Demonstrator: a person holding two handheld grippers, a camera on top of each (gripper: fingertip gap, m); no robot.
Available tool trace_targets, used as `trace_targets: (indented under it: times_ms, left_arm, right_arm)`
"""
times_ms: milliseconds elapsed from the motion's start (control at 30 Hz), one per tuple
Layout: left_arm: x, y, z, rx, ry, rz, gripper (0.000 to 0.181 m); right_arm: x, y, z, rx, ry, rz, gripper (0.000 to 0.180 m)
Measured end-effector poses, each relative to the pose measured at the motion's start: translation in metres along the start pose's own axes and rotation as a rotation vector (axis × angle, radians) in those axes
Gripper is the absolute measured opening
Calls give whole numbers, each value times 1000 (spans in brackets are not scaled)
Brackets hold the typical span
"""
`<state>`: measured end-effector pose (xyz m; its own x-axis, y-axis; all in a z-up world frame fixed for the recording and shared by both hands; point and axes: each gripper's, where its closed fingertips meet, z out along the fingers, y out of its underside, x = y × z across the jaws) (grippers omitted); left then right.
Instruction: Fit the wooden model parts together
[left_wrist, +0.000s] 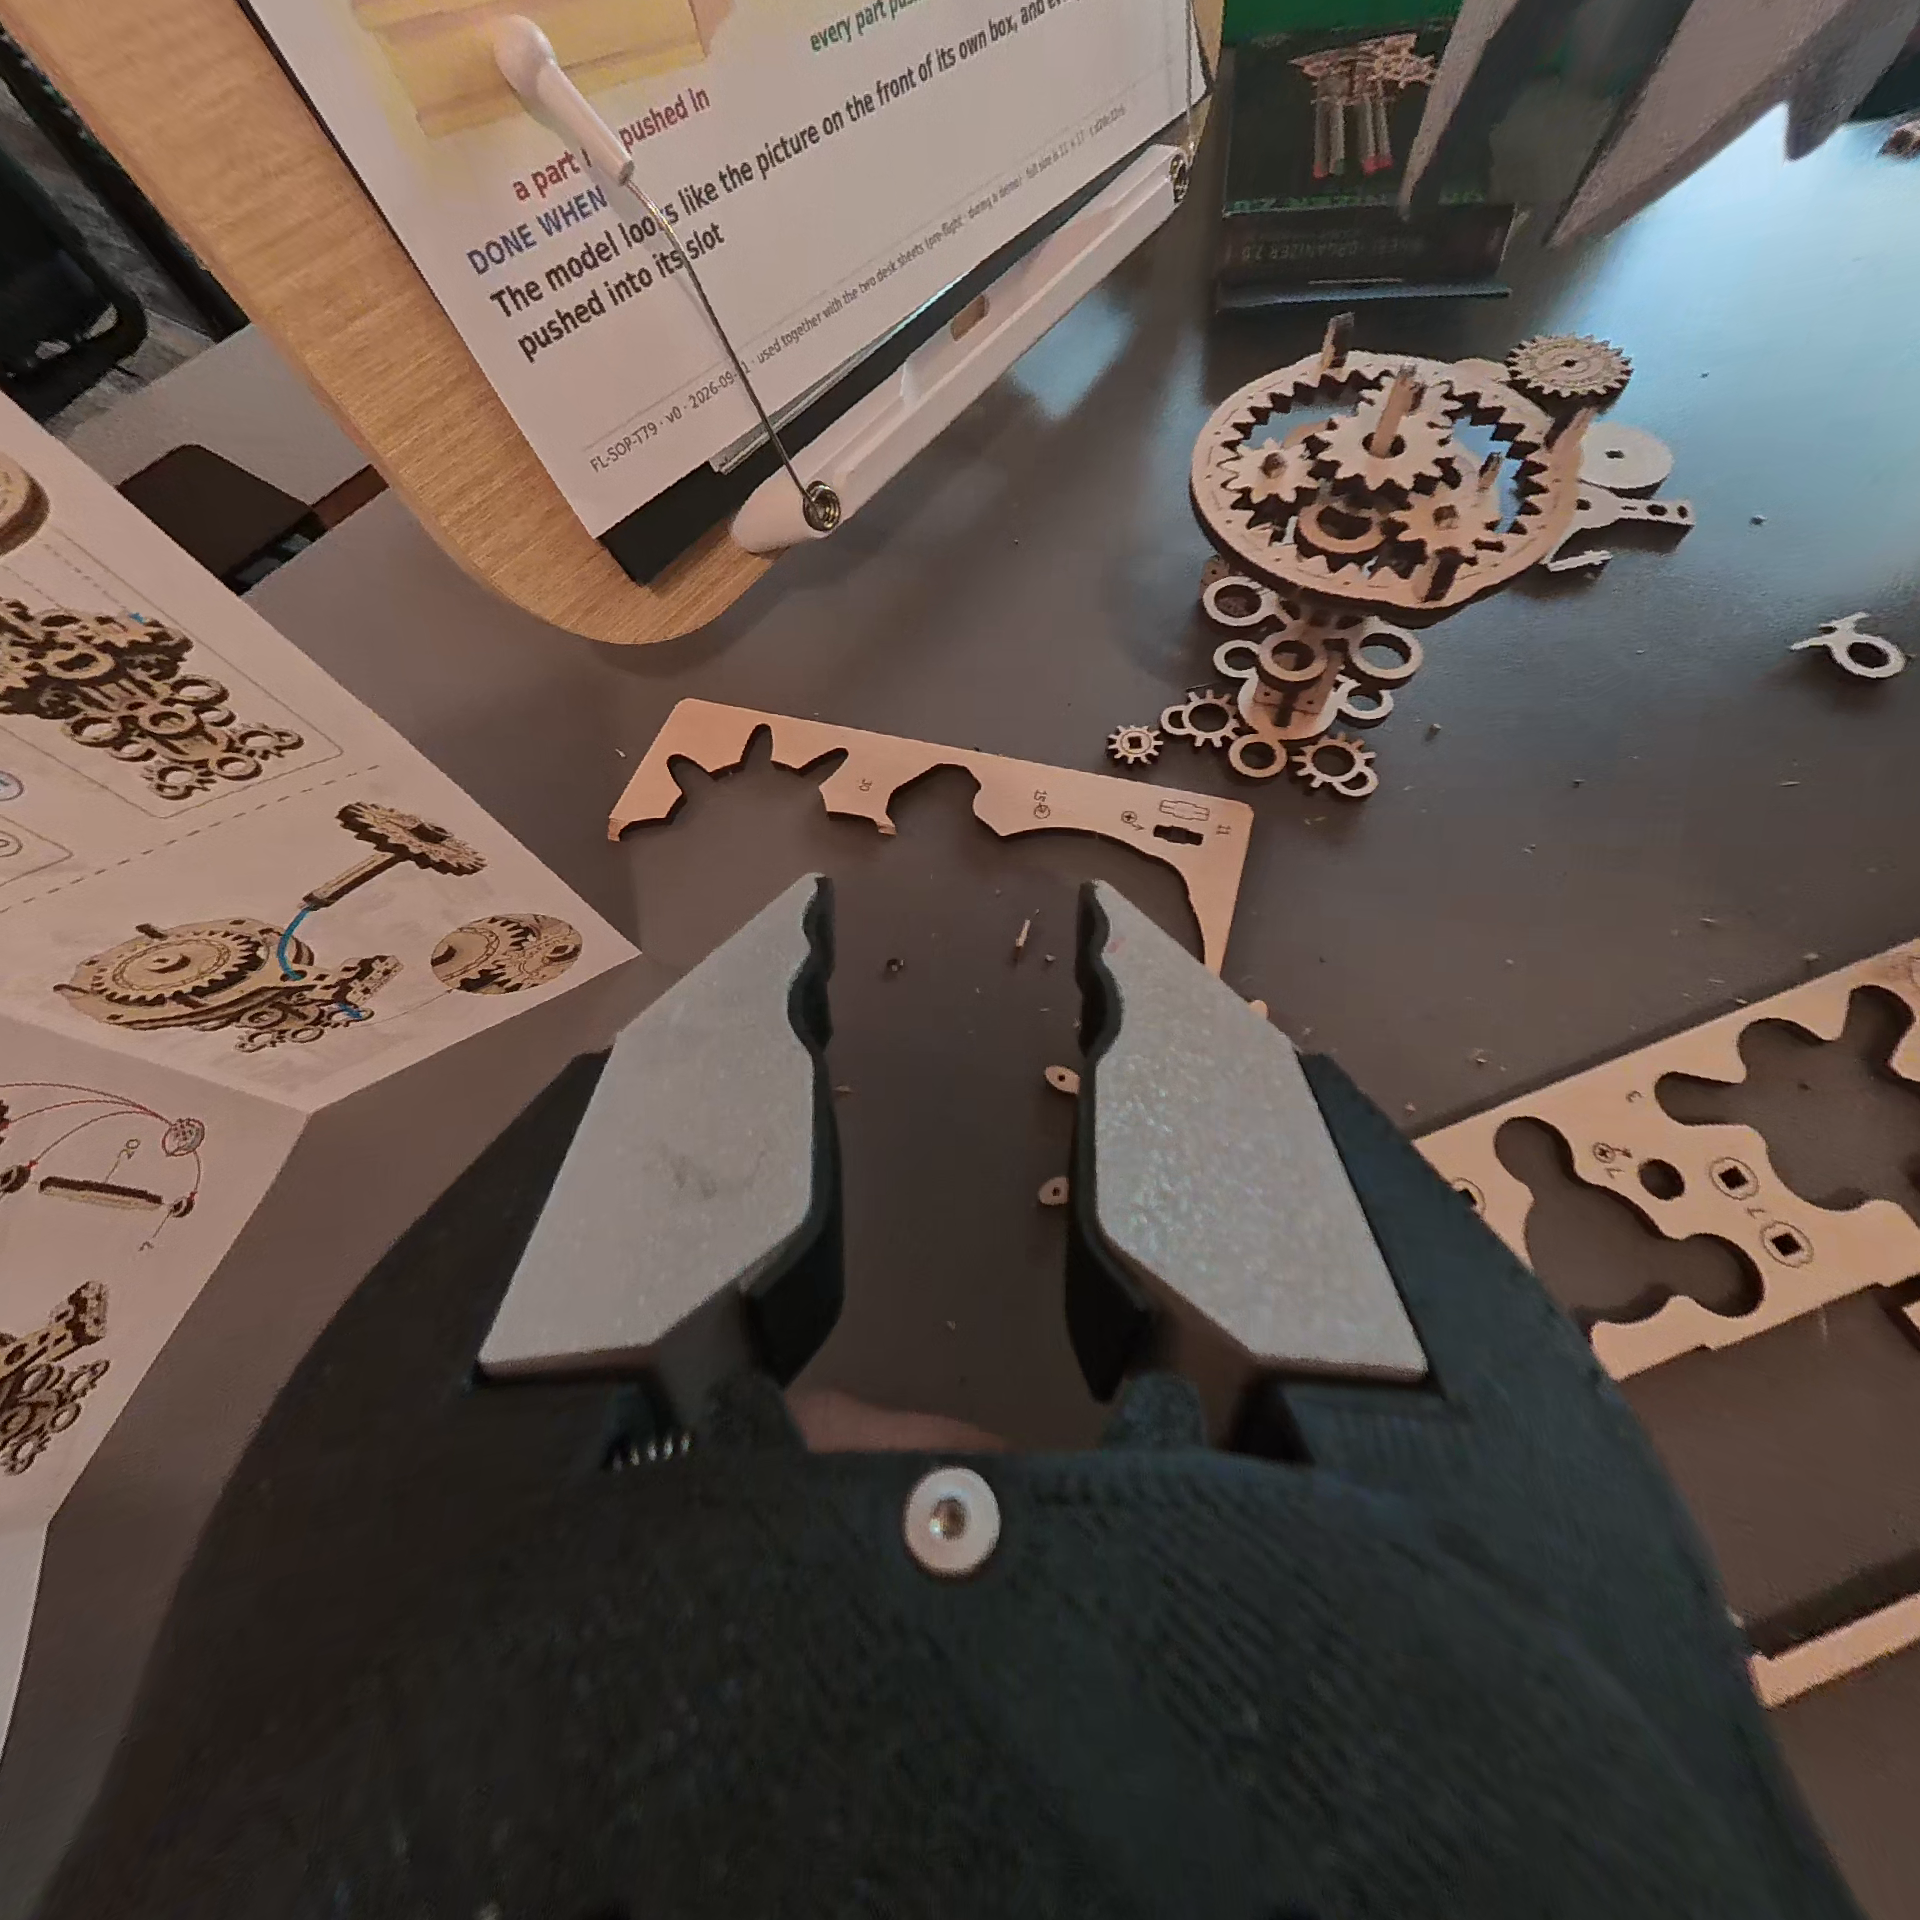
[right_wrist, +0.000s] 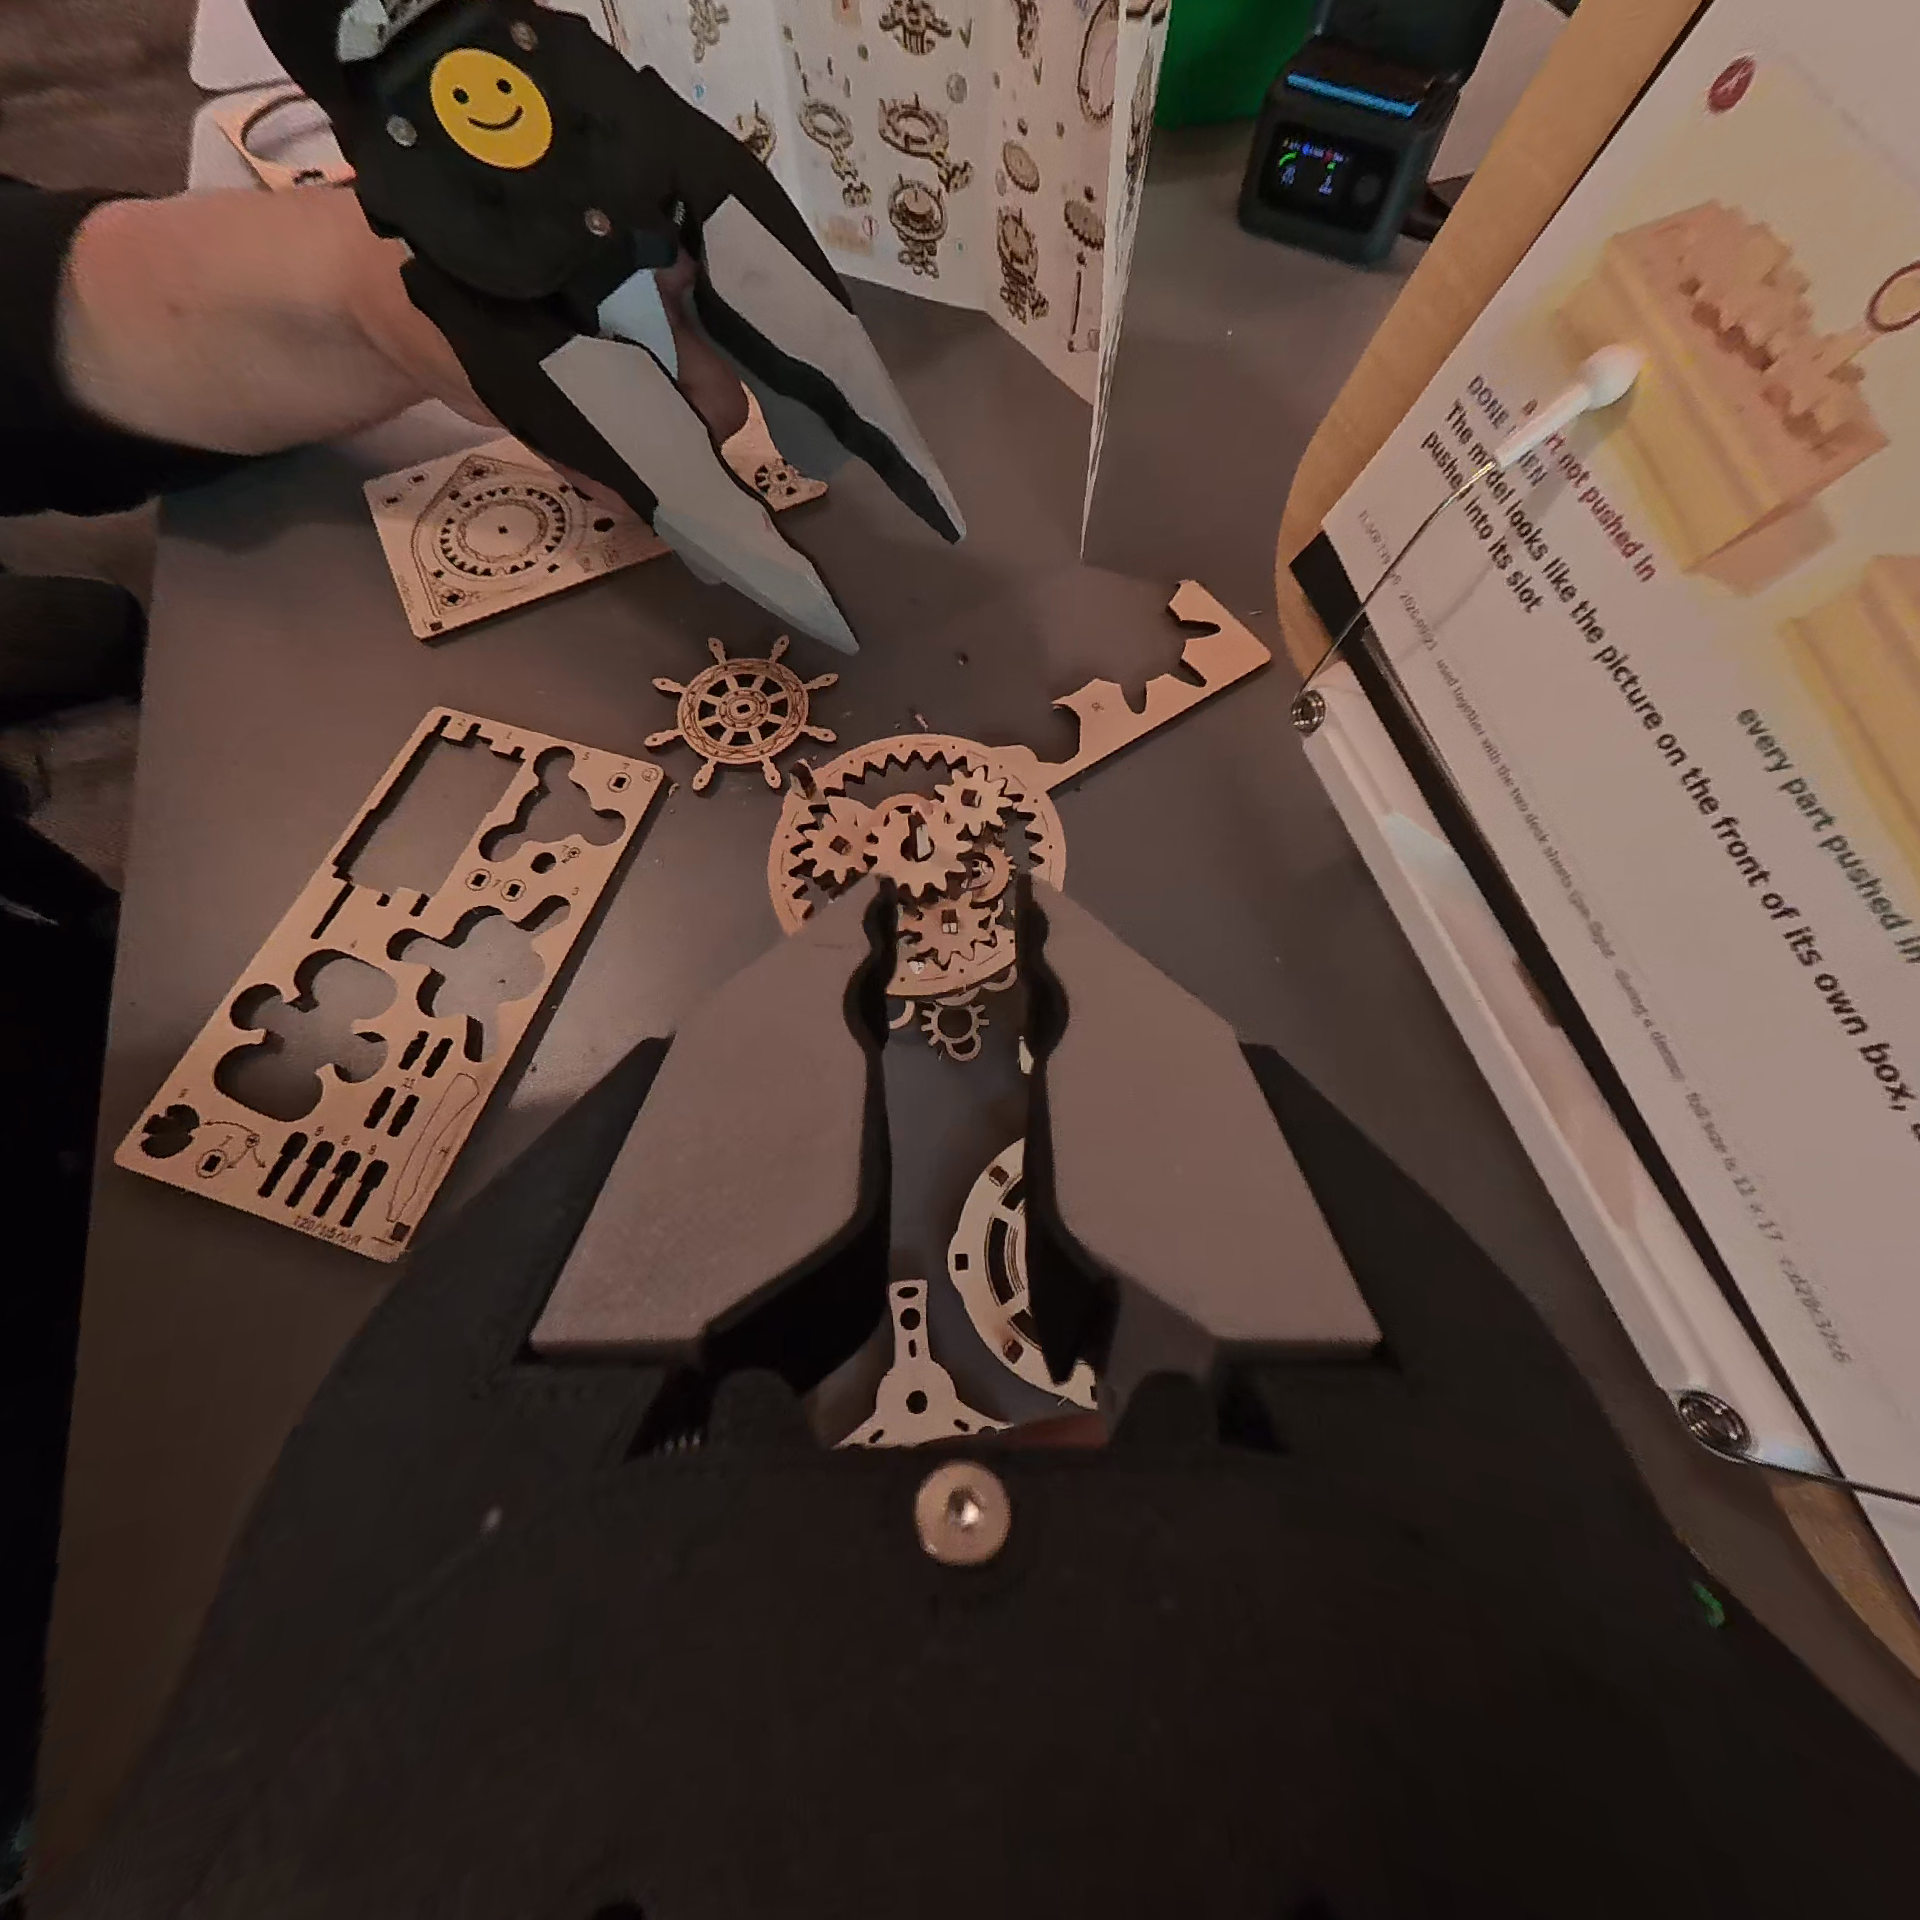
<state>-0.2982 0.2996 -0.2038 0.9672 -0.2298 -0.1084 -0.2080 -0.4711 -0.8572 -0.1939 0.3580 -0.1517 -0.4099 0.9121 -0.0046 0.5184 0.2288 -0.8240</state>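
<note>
Resting on table: the round pale-wood gear model (left_wrist: 1382, 488), a toothed ring with small cogs meshed inside it, stands on the dark grey table (left_wrist: 1558, 935); in the left wrist view it sits tilted on a stem of small ringed wooden pieces.
Right claw: the black right gripper with grey fingers (right_wrist: 951, 899) hangs over the near edge of the gear model (right_wrist: 914, 831), jaws narrowly apart with nothing gripped between them.
Left claw: the black left gripper with grey fingers (left_wrist: 951, 904) hovers above bare table with jaws wide and empty; in the right wrist view (right_wrist: 904, 592) it carries a yellow smiley sticker (right_wrist: 490, 107).
Nearby parts: a wooden ship's-wheel piece (right_wrist: 741, 714) lies just beside the model; a punched-out plywood sheet (right_wrist: 384, 987) lies further left.
Beyond: a broken strip of plywood frame (left_wrist: 935, 790), a folded illustrated instruction leaflet (left_wrist: 208, 831), a printed sheet on a wooden stand (left_wrist: 727, 260).
</note>
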Motion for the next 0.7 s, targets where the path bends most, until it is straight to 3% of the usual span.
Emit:
trace_targets:
  times_ms: [233,533,700]
  left_arm:
    - [1,0,0,3,6,4,44]
    - [14,-8,-3,42,83,-18,45]
    - [22,-35,-14,105,114,-5,43]
  right_arm:
    - [-1,7,12,-34,12,-33,5]
    - [9,18,-11,9,77,-36,13]
    - [7,16,-19,111,19,-5,17]
